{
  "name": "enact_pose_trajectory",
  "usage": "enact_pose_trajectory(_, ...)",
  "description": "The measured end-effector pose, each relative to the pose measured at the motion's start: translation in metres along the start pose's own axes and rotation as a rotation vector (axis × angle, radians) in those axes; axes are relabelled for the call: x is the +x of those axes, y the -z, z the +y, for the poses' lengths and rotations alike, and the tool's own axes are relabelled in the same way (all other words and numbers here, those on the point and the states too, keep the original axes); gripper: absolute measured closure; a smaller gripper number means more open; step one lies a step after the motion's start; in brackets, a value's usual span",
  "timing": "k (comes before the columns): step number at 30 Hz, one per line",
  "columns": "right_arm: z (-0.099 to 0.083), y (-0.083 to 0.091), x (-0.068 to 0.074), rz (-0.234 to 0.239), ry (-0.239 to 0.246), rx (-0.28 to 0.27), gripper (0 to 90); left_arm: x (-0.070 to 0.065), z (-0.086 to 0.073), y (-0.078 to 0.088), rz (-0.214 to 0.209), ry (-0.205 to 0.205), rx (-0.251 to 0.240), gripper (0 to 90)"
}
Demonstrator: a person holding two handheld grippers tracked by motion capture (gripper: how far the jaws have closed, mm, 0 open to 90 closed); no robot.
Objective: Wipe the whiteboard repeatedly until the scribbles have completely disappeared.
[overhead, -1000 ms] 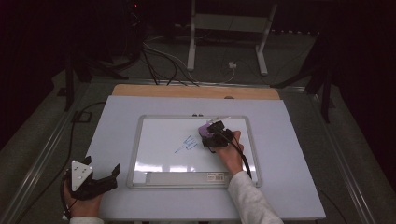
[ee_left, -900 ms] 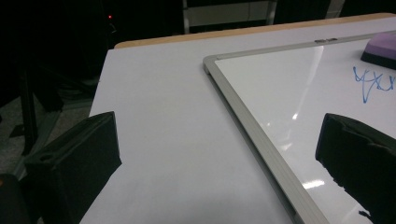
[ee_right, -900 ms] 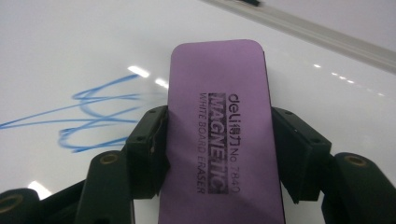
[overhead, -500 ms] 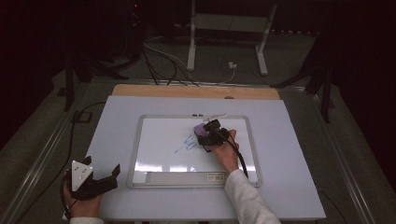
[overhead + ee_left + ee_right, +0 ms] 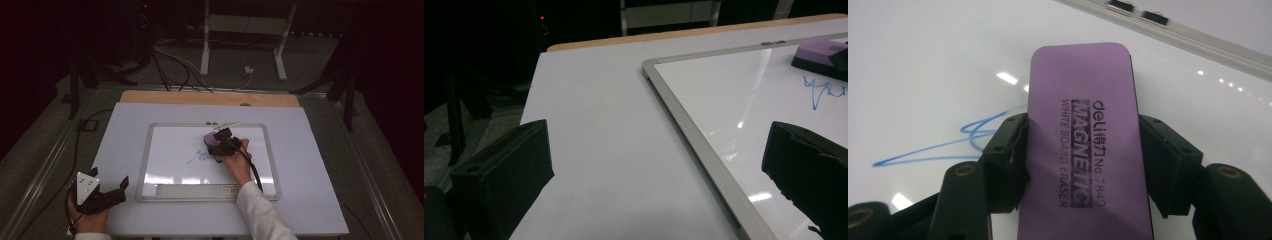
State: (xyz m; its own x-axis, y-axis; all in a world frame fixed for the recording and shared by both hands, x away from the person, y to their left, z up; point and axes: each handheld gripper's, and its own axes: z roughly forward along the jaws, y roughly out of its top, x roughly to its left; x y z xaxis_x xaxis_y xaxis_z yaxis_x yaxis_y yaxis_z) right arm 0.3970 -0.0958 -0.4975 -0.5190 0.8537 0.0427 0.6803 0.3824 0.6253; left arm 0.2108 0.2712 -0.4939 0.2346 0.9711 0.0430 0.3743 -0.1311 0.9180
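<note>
Wiping is the step in hand: the right tool (image 5: 1080,165) has its two black jaws pressed on the long sides of the purple rectangular whiteboard eraser (image 5: 1083,140), and the eraser lies flat on the white, silver-framed whiteboard (image 5: 150,150). In the high view the eraser (image 5: 214,142) sits just above and to the right of the blue scribbled pen mark (image 5: 197,155), near the middle of the board. In the right gripper view this mark (image 5: 948,142) runs out to the left from under the left jaw, so I judge that most of the ink is not yet cleaned.

The next move, in my judgement, calls for sliding the eraser toward the person and to the left over the blue lines, with steady pressure downward so the felt stays flat.

The left tool (image 5: 97,192) rests at the near left corner of the pale grey table (image 5: 310,200), beside the board frame; its jaws stand wide apart and hold nothing.

Room for moving is good: bare white surface lies on all sides of the mark. The raised frame is well apart from it, and the two small black clips (image 5: 1138,12) on the far frame are also not in the way. The cable of the right tool trails back along the hand, away from the ink.
</note>
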Motion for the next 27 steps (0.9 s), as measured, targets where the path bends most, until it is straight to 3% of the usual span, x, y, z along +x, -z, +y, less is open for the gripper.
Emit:
enact_pose_trajectory(3,-0.001,0.000,0.006,0.054,0.028,0.007,41.3,0.000,0.000,0.000,0.000,-0.001,0.001,0.6)
enact_pose_trajectory(6,0.000,0.001,0.006,0.051,0.046,0.011,41.3,0.000,0.000,0.001,0.003,0.003,-0.003,0.6)
enact_pose_trajectory(8,0.000,0.001,0.002,-0.009,0.028,0.001,41.3,0.001,0.000,0.001,0.004,0.005,-0.003,0.6)
enact_pose_trajectory(10,0.000,0.000,-0.002,-0.002,-0.014,0.000,41.3,0.001,0.000,0.001,0.004,0.006,-0.001,0.6)
enact_pose_trajectory(11,-0.001,0.000,0.000,-0.008,-0.007,-0.003,41.3,0.001,0.000,0.000,0.002,0.004,0.000,0.6)
enact_pose_trajectory(12,-0.001,0.001,0.002,-0.006,0.009,-0.002,41.3,0.000,0.000,0.000,0.001,0.003,0.000,0.6)
enact_pose_trajectory(15,-0.001,0.001,0.010,0.064,0.051,0.012,41.2,0.000,0.000,0.001,0.001,-0.002,0.001,0.6)
enact_pose_trajectory(17,-0.001,0.002,0.011,0.068,0.067,0.015,41.3,0.000,0.000,0.001,0.003,0.002,-0.003,0.6)
enact_pose_trajectory(18,-0.001,0.001,0.009,0.069,0.062,0.016,41.2,0.000,0.000,0.001,0.004,0.004,-0.004,0.6)
enact_pose_trajectory(20,-0.001,0.002,0.006,0.024,0.038,0.008,41.3,0.001,0.000,0.001,0.005,0.006,-0.004,0.6)
enact_pose_trajectory(22,-0.002,0.001,0.002,0.022,0.001,0.007,41.3,0.001,-0.001,0.001,0.004,0.006,-0.002,0.6)
enact_pose_trajectory(24,-0.002,0.002,0.005,0.013,0.016,0.004,41.3,0.001,-0.001,0.001,0.002,0.004,0.001,0.6)
enact_pose_trajectory(27,-0.005,0.004,0.013,0.067,0.050,0.013,41.3,0.000,0.000,0.000,0.001,0.002,0.000,0.6)
